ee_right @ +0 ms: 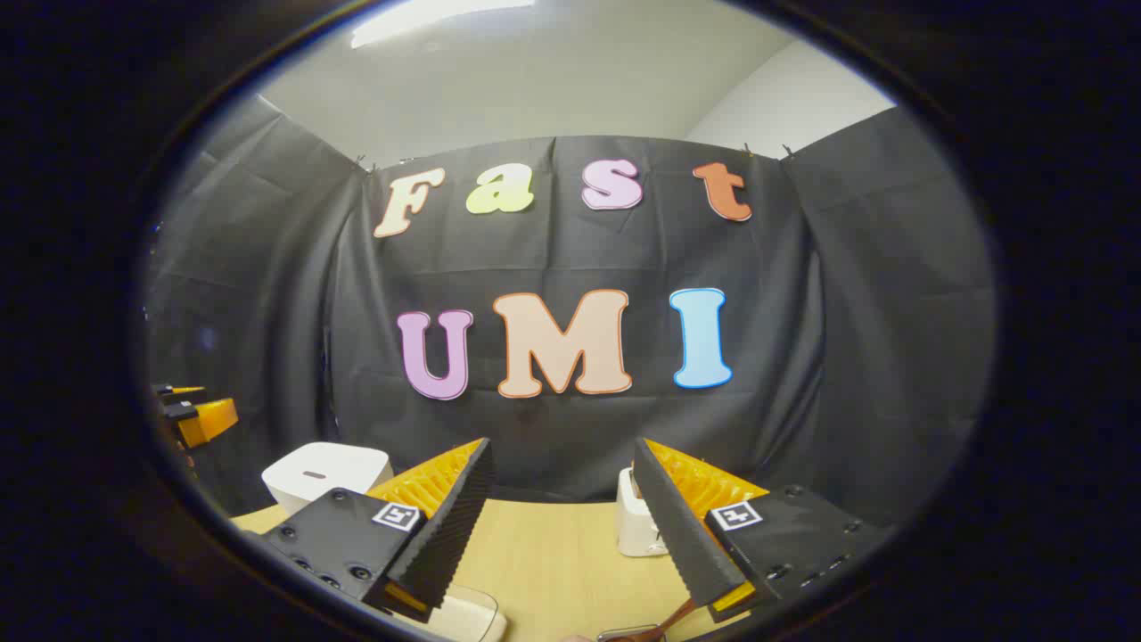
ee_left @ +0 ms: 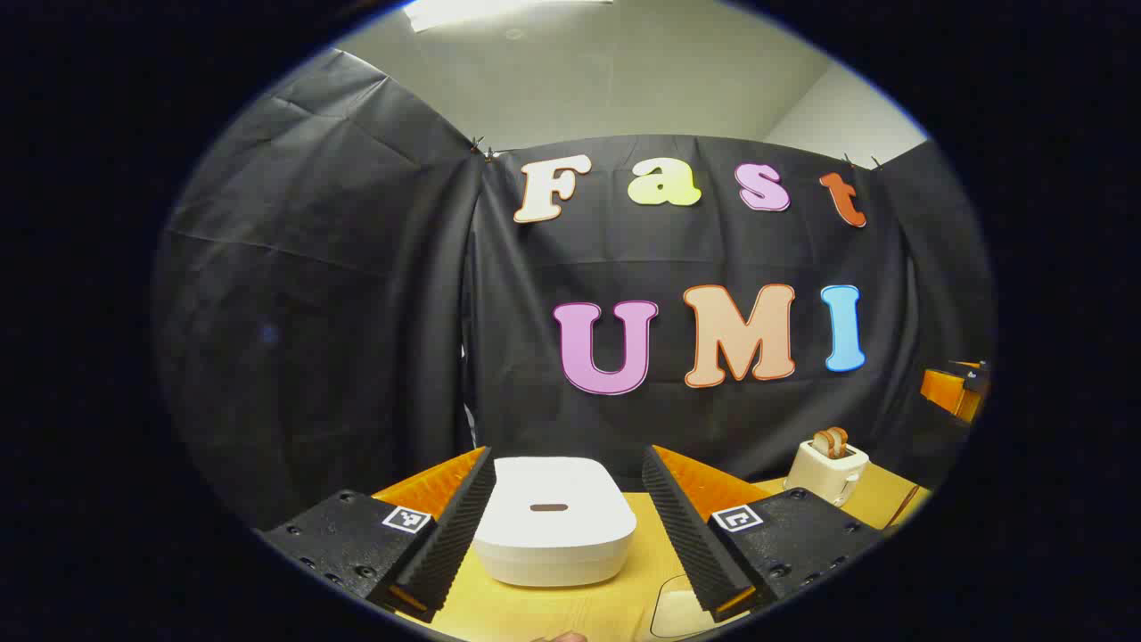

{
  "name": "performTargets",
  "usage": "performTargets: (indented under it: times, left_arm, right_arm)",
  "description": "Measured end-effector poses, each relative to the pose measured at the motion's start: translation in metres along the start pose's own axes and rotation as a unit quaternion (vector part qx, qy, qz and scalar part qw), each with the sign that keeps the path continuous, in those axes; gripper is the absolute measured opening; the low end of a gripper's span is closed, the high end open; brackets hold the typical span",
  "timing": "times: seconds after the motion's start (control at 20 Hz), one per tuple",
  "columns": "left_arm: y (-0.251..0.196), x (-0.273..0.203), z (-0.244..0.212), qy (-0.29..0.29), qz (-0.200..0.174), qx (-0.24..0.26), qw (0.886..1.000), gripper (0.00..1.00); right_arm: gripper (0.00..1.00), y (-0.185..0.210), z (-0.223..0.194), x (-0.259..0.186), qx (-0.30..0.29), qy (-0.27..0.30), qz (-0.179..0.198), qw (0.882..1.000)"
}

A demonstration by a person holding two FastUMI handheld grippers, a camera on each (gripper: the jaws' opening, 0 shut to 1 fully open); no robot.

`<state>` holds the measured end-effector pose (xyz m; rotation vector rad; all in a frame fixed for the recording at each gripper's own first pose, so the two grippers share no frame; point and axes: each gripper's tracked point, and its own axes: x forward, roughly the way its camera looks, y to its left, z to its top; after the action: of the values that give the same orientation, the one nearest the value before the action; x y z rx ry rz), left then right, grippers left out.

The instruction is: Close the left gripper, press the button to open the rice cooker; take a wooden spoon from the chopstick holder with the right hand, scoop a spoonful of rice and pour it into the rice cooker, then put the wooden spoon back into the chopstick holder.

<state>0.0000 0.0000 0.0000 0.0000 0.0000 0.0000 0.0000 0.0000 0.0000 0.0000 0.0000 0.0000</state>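
**Lid down, both sets of fingers wide and empty**

The white, rounded-rectangle rice cooker (ee_left: 554,522) sits closed on the light wooden surface (ee_left: 553,611), straight ahead of my left gripper (ee_left: 568,526) and framed between its two black ribbed fingers (ee_left: 446,544). Those fingers stand wide apart and hold nothing. From my right gripper (ee_right: 562,526) the cooker (ee_right: 325,473) lies off to the left, with the other gripper's orange body (ee_right: 201,419) at the far left edge. My right fingers (ee_right: 437,535) are spread wide too, empty. A cream toaster with bread slices in its slots (ee_left: 829,468) stands near the back cloth. A brown wooden handle (ee_right: 669,624) peeks in at the bottom of the right gripper view; I cannot tell what it belongs to.
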Motion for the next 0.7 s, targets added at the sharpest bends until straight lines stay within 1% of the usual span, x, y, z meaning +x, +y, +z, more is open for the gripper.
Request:
performTargets:
  times: [0.2,0.4,0.55,0.6,0.7]
  left_arm:
    - [-0.002,-0.005,0.001,0.000,0.003,-0.004,1.000,0.98]
    - [-0.003,-0.011,0.004,-0.005,0.006,0.001,1.000,0.98]
    - [-0.003,-0.016,0.004,-0.008,0.008,0.005,1.000,0.98]
    - [-0.003,-0.017,0.004,-0.006,0.007,0.006,1.000,0.98]
    - [-0.004,-0.020,0.004,-0.006,0.006,0.006,1.000,0.98]
  right_arm:
    - [1.00,-0.002,0.002,-0.003,-0.001,-0.001,0.003,1.000]
    - [0.99,-0.005,-0.002,-0.009,-0.014,0.000,0.002,1.000]
    - [0.98,-0.005,-0.004,-0.014,-0.011,0.001,0.005,1.000]
    - [1.00,-0.005,-0.005,-0.016,-0.008,0.003,0.006,1.000]
    - [1.00,-0.010,-0.006,-0.015,-0.007,0.004,0.001,1.000]
